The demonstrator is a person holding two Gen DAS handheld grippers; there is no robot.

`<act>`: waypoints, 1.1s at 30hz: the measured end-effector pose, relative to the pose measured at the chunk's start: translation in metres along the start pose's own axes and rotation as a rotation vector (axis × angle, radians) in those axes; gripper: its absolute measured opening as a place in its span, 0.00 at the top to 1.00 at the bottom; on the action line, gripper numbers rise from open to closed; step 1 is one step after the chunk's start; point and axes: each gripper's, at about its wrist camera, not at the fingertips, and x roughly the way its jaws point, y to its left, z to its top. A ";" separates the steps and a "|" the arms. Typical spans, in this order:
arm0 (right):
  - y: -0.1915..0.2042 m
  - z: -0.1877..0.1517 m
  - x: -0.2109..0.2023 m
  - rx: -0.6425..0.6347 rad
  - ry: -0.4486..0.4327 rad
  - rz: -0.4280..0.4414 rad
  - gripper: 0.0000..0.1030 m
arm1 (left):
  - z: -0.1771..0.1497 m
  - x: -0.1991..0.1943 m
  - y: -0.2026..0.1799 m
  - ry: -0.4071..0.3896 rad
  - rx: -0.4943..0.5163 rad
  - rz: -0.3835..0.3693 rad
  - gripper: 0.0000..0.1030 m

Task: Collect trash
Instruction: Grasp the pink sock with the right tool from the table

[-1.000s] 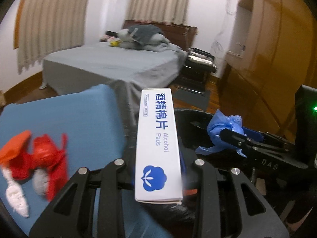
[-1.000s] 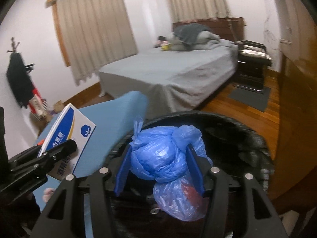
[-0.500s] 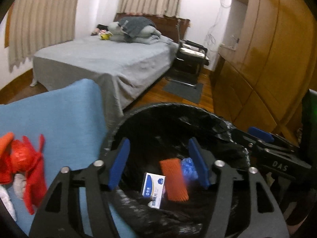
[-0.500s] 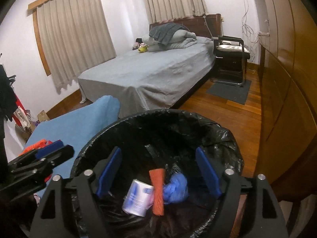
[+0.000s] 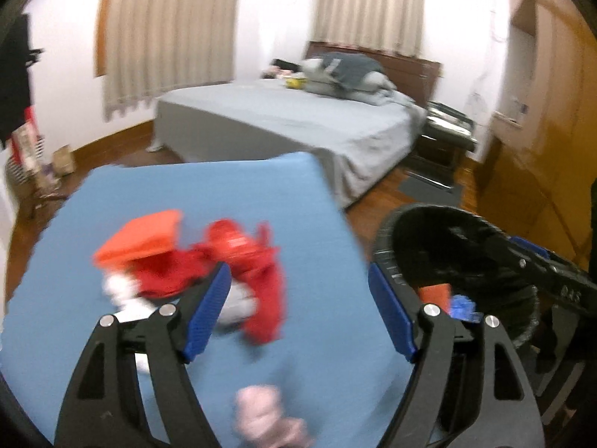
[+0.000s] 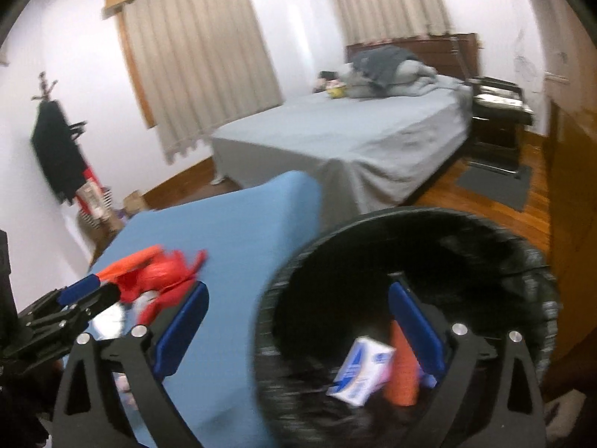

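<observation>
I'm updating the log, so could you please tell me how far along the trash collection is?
Partly done: the alcohol pads box, an orange piece and blue plastic lie in the black bin. Nothing is in hand; left gripper and right gripper are open. Left: red wrappers and pink wad on the blue table.

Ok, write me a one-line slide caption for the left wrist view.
Open left gripper over the blue table, facing red trash, black bin at right.

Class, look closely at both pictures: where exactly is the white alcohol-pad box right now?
In the right wrist view, the white box lies inside the black bin, low and right of centre, beside an orange piece.
</observation>
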 end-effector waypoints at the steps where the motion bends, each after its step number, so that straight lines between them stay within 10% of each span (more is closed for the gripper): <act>1: 0.010 -0.003 0.003 -0.018 0.007 0.015 0.08 | -0.002 -0.005 0.011 0.000 -0.011 0.019 0.28; 16: 0.123 -0.054 0.038 -0.171 0.132 0.191 0.11 | -0.058 -0.040 0.106 0.058 -0.128 0.188 0.29; 33: 0.161 -0.095 0.069 -0.204 0.288 0.228 0.41 | -0.079 -0.043 0.139 0.089 -0.192 0.224 0.31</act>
